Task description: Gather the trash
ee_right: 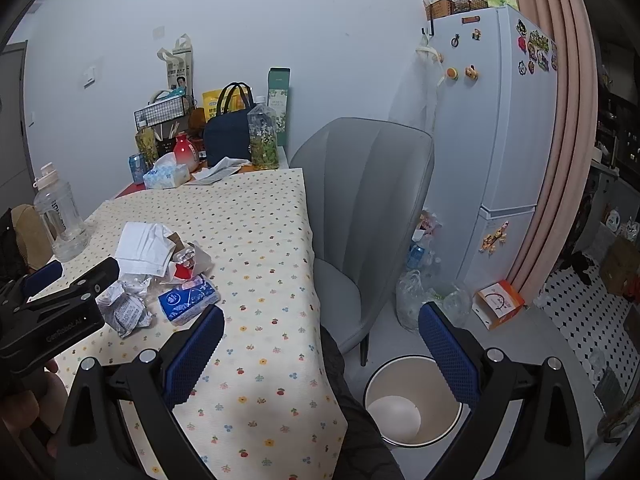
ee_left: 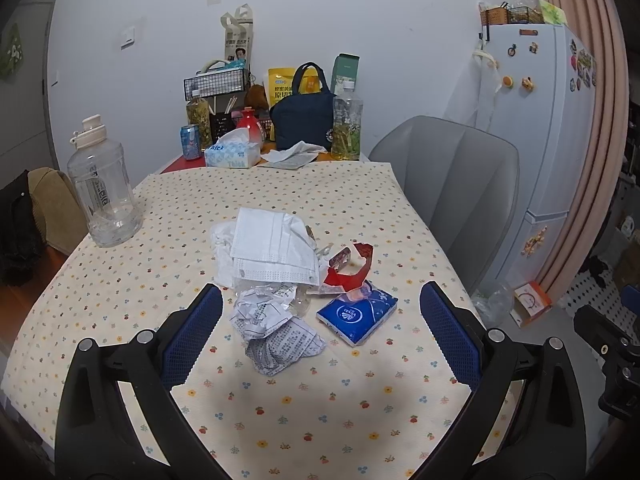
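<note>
- Jaws wide apart on the left gripper (ee_left: pixel 321 322), nothing between them, hovering over the trash pile on the bench (ee_left: pixel 320 408).
- Dead ahead between those jaws sits the crumpled paper (ee_left: pixel 274 334), nearest of the lot; I'd judge that the first pick.
- Just right of it, still inside the jaw span, lies the blue tissue pack (ee_left: pixel 357 315); beyond, the red wrapper (ee_left: pixel 352 266) and white mask (ee_left: pixel 274 246), with clear plastic tucked underneath.
- To do it well: drop straight down, centre on the paper wad, and close on its bulk, not a loose corner, so it doesn't slip out.
- Keep the right-hand jaw clear of the tissue pack, or both come up together and one may fall.
- Right gripper (ee_right: pixel 321 336) also gapes open and empty, off the bench's edge.
- Bin (ee_right: pixel 412 404) sits on the floor below its right-hand jaw, beside the chair (ee_right: pixel 368 200); looks nearly empty, so collection has barely begun.
- Carry path from pile to bin crosses the bench edge; lift high enough to clear the cloth.
</note>
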